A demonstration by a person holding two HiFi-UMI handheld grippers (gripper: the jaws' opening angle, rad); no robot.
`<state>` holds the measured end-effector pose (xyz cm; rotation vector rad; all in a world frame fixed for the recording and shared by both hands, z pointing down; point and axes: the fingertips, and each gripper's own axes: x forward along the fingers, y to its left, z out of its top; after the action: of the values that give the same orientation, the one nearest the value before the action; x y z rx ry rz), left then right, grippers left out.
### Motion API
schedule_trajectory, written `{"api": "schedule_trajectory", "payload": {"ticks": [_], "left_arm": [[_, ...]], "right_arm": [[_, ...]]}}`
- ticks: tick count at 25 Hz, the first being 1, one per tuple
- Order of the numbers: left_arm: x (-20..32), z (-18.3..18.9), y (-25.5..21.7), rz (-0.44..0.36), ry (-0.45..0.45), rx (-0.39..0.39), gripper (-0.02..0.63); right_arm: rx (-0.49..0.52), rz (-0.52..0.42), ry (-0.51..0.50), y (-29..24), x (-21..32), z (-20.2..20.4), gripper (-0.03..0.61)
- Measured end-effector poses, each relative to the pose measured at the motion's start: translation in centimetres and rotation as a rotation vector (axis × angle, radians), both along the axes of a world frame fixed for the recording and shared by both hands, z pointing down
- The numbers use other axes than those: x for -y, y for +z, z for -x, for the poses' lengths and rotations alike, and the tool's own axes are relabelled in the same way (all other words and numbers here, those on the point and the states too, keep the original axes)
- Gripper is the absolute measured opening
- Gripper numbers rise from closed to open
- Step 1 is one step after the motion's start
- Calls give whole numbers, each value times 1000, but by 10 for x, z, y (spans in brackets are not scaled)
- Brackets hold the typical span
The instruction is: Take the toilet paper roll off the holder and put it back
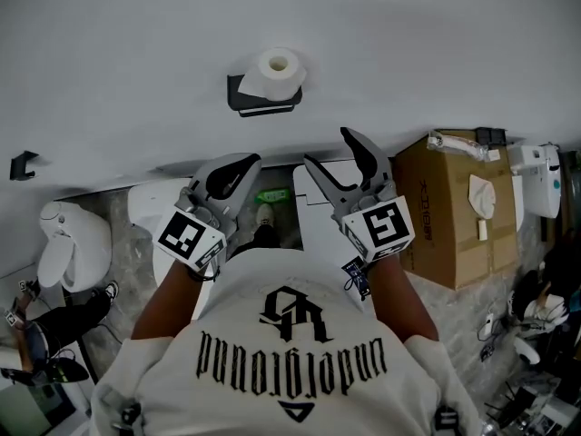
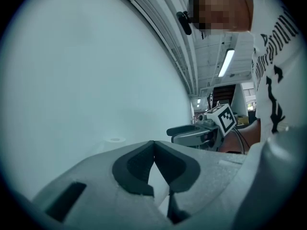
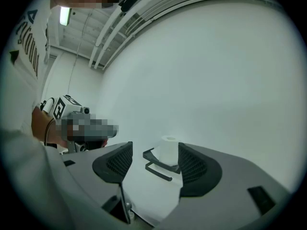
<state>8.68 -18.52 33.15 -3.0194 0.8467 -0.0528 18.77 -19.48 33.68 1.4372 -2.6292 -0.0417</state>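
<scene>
A white toilet paper roll [image 1: 277, 73] stands upright on a black wall-mounted holder [image 1: 263, 100], its core hole facing up. Both grippers hang short of the wall, apart from the roll. My right gripper [image 1: 327, 148] is open with nothing between its jaws. In the right gripper view the roll [image 3: 168, 150] and the holder [image 3: 156, 166] show through the gap of that gripper [image 3: 154, 150], farther off. My left gripper [image 1: 247, 162] is to the left of it; its fingertips meet in the left gripper view [image 2: 153, 143], holding nothing. The roll [image 2: 114, 140] shows faintly there.
The plain white wall [image 1: 408, 53] fills the upper half. A cardboard box [image 1: 454, 212] stands at the right, white fixtures [image 1: 68, 243] at the left and another [image 1: 313, 207] below the grippers. A small black hook [image 1: 23, 164] sits on the wall at far left.
</scene>
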Motion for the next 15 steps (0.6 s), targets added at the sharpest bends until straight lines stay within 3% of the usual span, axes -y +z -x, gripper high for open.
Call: {"api": "schedule_trajectory", "payload": {"ticks": [3,10,15], "left_arm": [[-18,1,-1,-9,-21,19,13],[-43,16,-9,-4,-74,19,12],[-50,30,-16,-14,-97,18,12]], "right_arm": [[12,-13,-28,0,-18,0,201],[11,-36,-111,-4,-41,15,91],[6,-36,-146,-7,-48,27,47]]}}
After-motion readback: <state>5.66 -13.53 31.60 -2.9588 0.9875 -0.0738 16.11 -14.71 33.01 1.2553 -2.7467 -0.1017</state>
